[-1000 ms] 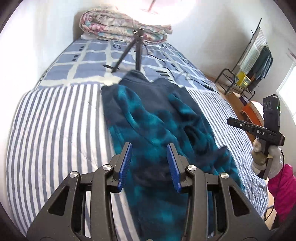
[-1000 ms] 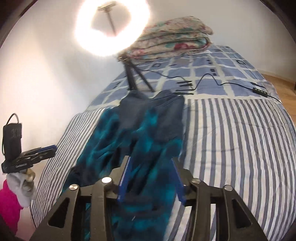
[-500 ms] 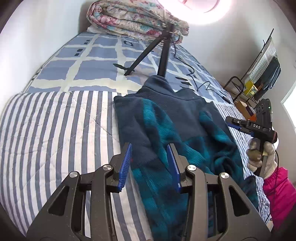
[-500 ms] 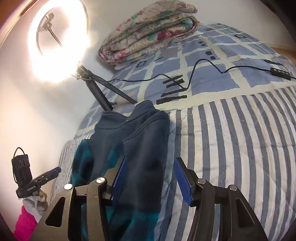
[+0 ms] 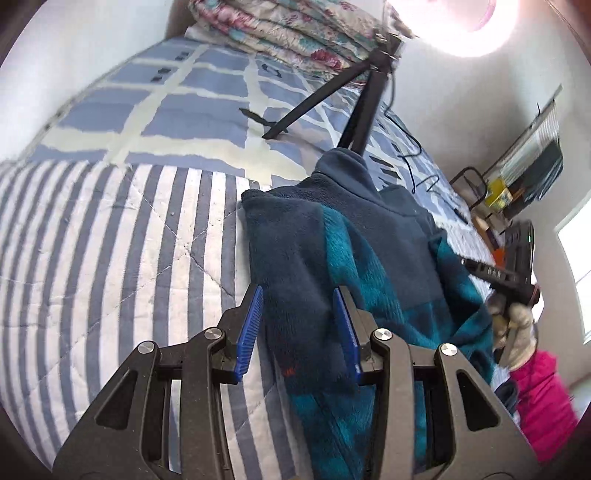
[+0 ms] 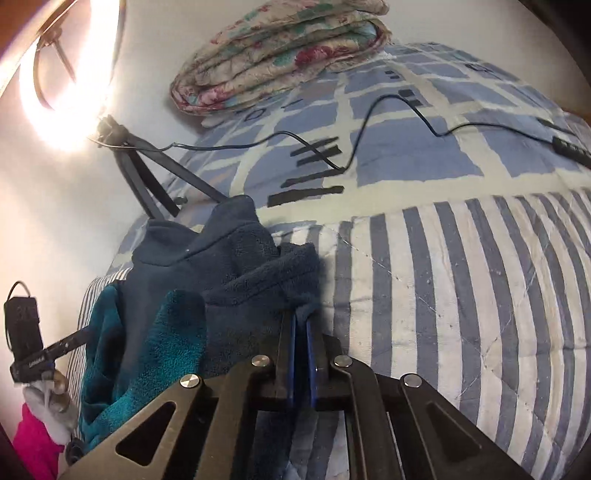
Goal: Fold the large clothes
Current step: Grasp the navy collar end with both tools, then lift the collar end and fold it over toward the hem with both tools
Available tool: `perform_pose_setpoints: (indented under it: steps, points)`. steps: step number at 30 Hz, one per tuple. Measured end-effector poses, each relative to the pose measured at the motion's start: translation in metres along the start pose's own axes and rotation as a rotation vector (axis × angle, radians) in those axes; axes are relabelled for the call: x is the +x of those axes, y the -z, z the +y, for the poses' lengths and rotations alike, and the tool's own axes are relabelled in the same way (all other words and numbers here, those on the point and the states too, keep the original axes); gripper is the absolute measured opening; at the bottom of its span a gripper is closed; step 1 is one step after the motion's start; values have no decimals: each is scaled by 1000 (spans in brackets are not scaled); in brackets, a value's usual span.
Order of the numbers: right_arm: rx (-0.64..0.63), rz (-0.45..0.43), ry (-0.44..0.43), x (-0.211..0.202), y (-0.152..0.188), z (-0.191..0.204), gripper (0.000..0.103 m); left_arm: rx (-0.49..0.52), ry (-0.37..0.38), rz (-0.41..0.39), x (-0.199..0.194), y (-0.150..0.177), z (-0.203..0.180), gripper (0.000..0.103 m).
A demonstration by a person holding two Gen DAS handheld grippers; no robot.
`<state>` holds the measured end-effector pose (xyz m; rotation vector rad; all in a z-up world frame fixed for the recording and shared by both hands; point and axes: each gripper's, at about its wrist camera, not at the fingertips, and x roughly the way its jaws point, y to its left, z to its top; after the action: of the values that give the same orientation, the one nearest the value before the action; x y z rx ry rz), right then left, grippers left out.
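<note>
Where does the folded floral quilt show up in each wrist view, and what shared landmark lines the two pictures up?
Left wrist: floral quilt at top centre, behind the tripod.
Right wrist: floral quilt at top centre-left, right of the ring light.
Shared landmark: the tripod, standing just beyond the fleece collar.

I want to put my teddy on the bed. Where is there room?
The striped quilt is bare beside the fleece, out to the bed's edge. Bare stripes too on the fleece's other side. Crowded near the wall: tripod, cable and folded blanket sit on the checked part.
</note>
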<state>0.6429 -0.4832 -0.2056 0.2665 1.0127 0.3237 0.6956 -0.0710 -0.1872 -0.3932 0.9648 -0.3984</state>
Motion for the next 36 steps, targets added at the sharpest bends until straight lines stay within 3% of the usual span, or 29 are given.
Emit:
perform_pose_setpoints:
  steps: [3, 4, 6, 10, 11, 14, 17, 27, 28, 31, 33, 36]
  points:
    - [8, -7, -82, -8, -4, -2, 12, -72, 33, -29, 2, -10, 12, 55]
    - [19, -22, -102, -13, -5, -4, 14, -106, 52, -34, 4, -13, 18, 55]
    - [54, -53, -115, -21, -9, -11, 30, -165, 80, -27, 10, -19, 28, 55]
    - [114, -35, -199, -34, -1, -19, 34, -201, 101, -16, 20, -23, 39, 55]
    - [109, -19, -238, -37, 4, -18, 39, -212, 112, -6, 24, -25, 42, 55]
    - [95, 3, -239, -39, 9, -19, 46, -270, 146, -13, 31, -28, 50, 55]
    - [108, -6, -234, -36, 8, -21, 46, -282, 158, -16, 37, -32, 50, 55]
    - [107, 12, -207, 3, -16, -8, 46, -168, 112, 11, 57, -51, 27, 55]
    - [97, 17, -196, 8, -20, -4, 46, -145, 93, 12, 61, -51, 22, 51]
    - [66, 38, -157, 20, -22, 3, 29, -81, 40, 20, 69, -51, 9, 27]
    - [37, 44, -137, 24, -21, 10, 12, -50, 22, 14, 69, -48, 2, 21]
    - [-26, 24, -89, 19, -20, 22, 8, -31, 0, -4, 66, -47, -3, 15]
